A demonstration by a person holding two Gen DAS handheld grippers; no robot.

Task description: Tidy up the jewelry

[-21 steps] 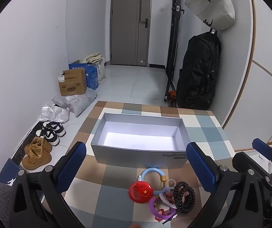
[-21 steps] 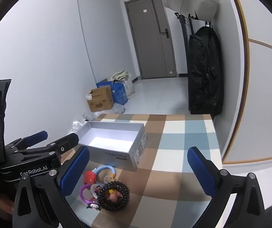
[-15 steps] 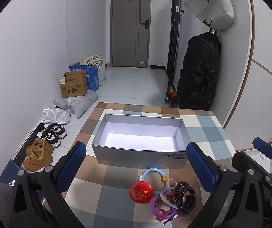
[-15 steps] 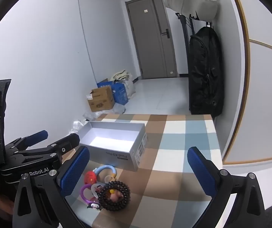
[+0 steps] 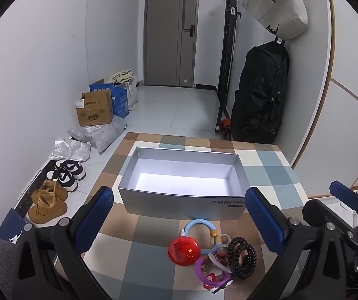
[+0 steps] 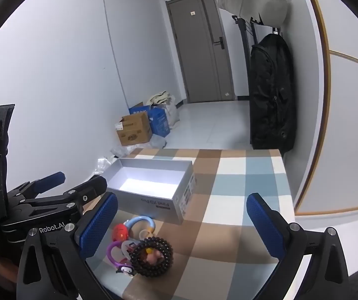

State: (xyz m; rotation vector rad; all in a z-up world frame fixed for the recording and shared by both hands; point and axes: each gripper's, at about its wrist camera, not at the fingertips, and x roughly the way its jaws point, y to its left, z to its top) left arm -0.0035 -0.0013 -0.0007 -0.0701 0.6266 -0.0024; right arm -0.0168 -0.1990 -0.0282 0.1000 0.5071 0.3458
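2 gripper jaws gape — left gripper (image 5: pixel 179 212), right gripper (image 6: pixel 181 215) — above checked tablecloth (image 5: pixel 154 270) facing grey door (image 5: pixel 171 30).

a table covered in a checked cloth (image 5: pixel 154 257) of brown, blue-grey and white squares carries everything. in the left wrist view an open, shallow grey box (image 5: pixel 181 201) sits at the centre of the cloth, its interior bare and white, printed lettering on its near wall. at 6 o'clock from the box, just beside its near wall, lies a small heap: a light blue ring (image 5: pixel 200 227), a red round badge (image 5: pixel 183 251) at 7 o'clock within the heap, a purple ring (image 5: pixel 200 272) at its near edge, and a black bead bracelet (image 5: pixel 241 257) at 4 o'clock, all touching or overlapping.
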